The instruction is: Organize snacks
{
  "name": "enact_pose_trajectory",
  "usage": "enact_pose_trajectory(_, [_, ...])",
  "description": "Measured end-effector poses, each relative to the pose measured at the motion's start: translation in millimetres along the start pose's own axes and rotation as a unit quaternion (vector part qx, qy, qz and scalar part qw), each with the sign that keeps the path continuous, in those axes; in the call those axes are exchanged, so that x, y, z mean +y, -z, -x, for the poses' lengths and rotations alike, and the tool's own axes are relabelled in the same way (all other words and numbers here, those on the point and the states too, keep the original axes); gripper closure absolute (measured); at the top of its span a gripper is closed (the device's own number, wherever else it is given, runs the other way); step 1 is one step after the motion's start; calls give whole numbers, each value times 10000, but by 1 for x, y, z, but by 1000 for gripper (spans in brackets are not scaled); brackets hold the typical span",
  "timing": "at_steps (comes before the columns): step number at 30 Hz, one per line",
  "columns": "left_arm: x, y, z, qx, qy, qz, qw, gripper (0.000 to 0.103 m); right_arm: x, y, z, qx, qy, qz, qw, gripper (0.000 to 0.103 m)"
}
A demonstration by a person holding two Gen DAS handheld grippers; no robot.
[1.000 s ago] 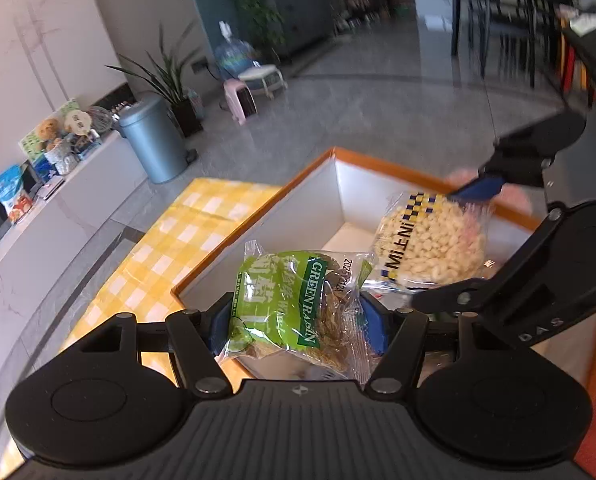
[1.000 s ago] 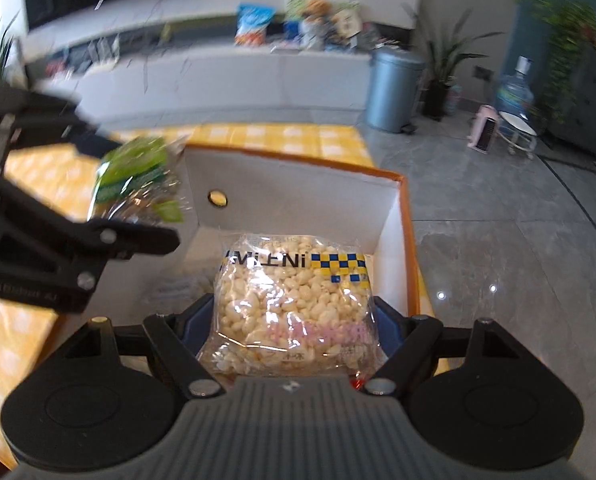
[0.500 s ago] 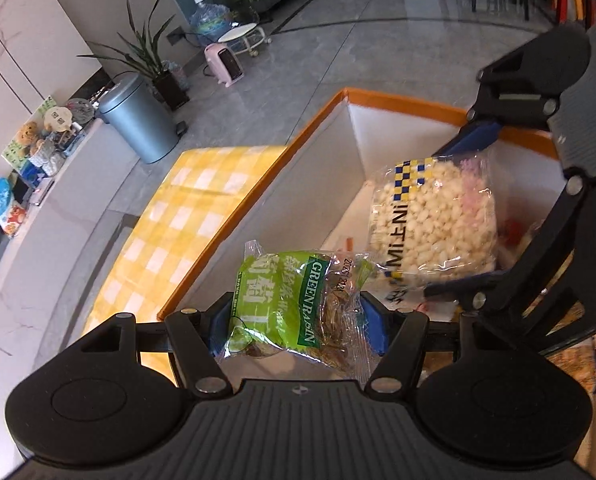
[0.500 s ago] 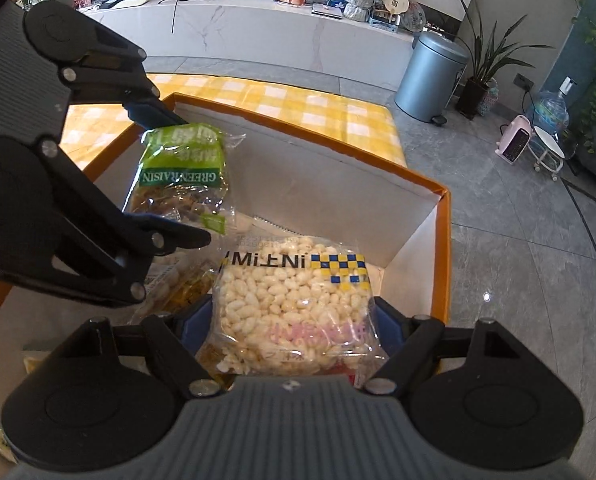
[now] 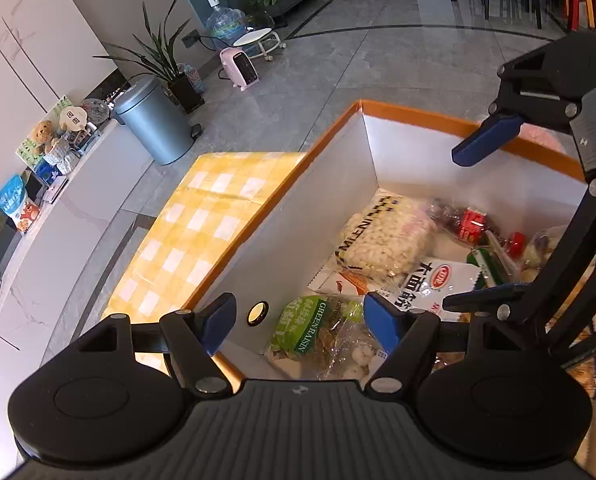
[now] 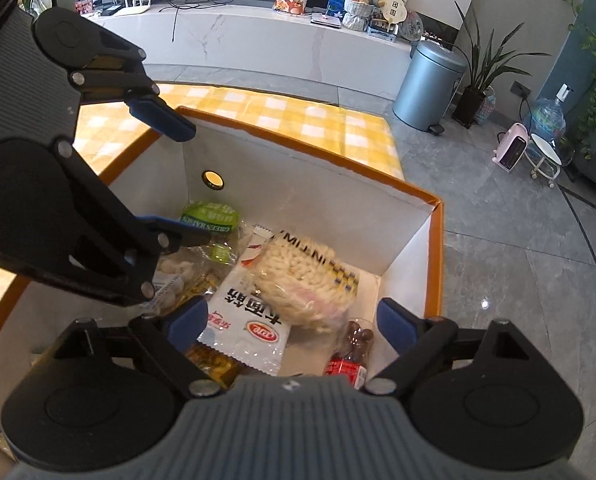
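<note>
Both grippers hang over an orange-rimmed white box [image 5: 330, 192] [image 6: 298, 168]. My left gripper [image 5: 300, 320] is opening, its blue pads clear of the green raisin bag [image 5: 310, 330] [image 6: 210, 218], which lies in the box below them. My right gripper [image 6: 292, 322] is opening too, and the clear bag of white puffed snacks [image 6: 306, 280] [image 5: 386, 240] has dropped out of it onto a white noodle packet [image 6: 246, 324] [image 5: 438, 284]. Each gripper also shows in the other's view, the right gripper [image 5: 482, 220] and the left gripper [image 6: 174, 176], with jaws apart.
Several other snack packets lie on the box floor, among them a red-labelled one [image 5: 472, 222] and a small brown bottle [image 6: 356, 340]. The box stands on a yellow checked tablecloth [image 5: 202, 232]. A grey bin [image 6: 428, 84] and plants stand on the floor beyond.
Both grippers opened and let go: the raisin bag and the puffed snack bag fell from the jaws into the box. Both hands shifted slightly over the box.
</note>
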State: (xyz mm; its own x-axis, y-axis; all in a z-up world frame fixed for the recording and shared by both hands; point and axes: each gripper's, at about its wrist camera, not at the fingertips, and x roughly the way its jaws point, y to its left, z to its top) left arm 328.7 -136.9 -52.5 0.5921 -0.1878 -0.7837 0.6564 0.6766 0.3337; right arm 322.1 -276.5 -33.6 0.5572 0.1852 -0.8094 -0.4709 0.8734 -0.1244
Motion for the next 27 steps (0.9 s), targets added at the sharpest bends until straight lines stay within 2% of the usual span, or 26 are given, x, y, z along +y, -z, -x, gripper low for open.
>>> enact_pose_trajectory(6, [4,4,46,-314,-166,262,9990,18,5,-5,26,-44,152,-23,9999,14])
enact_pose_trajectory(10, [5,17,95,-715,-426,564,9949,18,12,-6,64,-428,334,-156,9984,12])
enact_pose_trajectory(14, [1,35,150,-1065,-722,937,9873,17,24,-3,107,-820,485,-397,9947,7])
enact_pose_trajectory(16, [-1,47,175,-1168,-846,1243,9817,17,35,1,130,-1020,549,-448,9923,6])
enact_pose_trajectory(20, [-11,69,211,-1331,-1250,1882,9650,16,62,15,166,-1366,708,-537,9866,3])
enact_pose_trajectory(25, [-41,101,235,-1623,-1810,2197,9448,15,96,39,194,-1560,566,-970,9813,3])
enact_pose_trajectory(27, [-53,112,243,-1654,-1986,2335,9374,12,110,52,200,-1614,606,-1082,9791,3])
